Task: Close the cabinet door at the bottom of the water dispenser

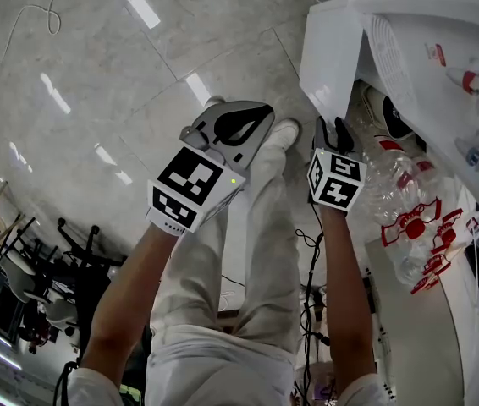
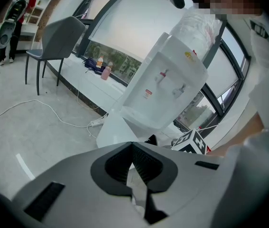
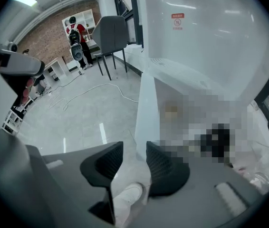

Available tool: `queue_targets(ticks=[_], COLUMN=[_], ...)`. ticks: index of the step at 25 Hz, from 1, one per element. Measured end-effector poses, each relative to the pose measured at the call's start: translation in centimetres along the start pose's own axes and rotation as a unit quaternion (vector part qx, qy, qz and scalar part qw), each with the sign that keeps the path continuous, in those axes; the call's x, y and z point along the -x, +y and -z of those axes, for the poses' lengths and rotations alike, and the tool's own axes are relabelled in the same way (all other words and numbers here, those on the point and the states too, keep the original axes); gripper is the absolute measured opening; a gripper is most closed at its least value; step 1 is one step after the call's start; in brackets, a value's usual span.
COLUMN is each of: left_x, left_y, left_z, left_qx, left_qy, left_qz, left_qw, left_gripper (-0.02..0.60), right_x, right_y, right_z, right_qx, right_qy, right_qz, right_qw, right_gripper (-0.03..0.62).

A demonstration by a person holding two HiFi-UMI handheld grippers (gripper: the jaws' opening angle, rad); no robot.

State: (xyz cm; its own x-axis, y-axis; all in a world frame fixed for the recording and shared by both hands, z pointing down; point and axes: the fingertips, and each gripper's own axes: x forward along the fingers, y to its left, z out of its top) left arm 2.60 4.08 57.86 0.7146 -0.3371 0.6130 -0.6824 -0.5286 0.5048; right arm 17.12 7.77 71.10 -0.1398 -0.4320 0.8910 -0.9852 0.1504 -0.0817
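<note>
The cabinet door [image 1: 334,53] stands swung open at the foot of the white water dispenser [image 1: 430,66], on the right of the scene. The right gripper [image 1: 333,130] hangs just beside the door's edge, jaws apart and empty. Left of it, the left gripper [image 1: 256,117] is closed on nothing above the grey floor [image 1: 96,74].

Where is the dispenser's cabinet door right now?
Head view, upper right: the cabinet door stands swung open from the water dispenser, just beyond the tips of the right hand-held gripper.
</note>
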Motion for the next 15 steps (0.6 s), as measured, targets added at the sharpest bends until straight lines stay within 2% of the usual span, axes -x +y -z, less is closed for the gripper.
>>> queue_targets(ticks=[15], left_x=[-1.2], left_y=[-1.5], left_z=[0.0], left_qx=[-0.009], left_qy=[0.010], left_qz=[0.006], left_qw=[0.9999], left_gripper=[0.003], right_x=[0.3], right_y=[-6.0], right_z=[-0.1], right_qx=[0.005], right_qy=[0.001], right_qz=[0.053], right_qw=[0.999], right_gripper=[0.147])
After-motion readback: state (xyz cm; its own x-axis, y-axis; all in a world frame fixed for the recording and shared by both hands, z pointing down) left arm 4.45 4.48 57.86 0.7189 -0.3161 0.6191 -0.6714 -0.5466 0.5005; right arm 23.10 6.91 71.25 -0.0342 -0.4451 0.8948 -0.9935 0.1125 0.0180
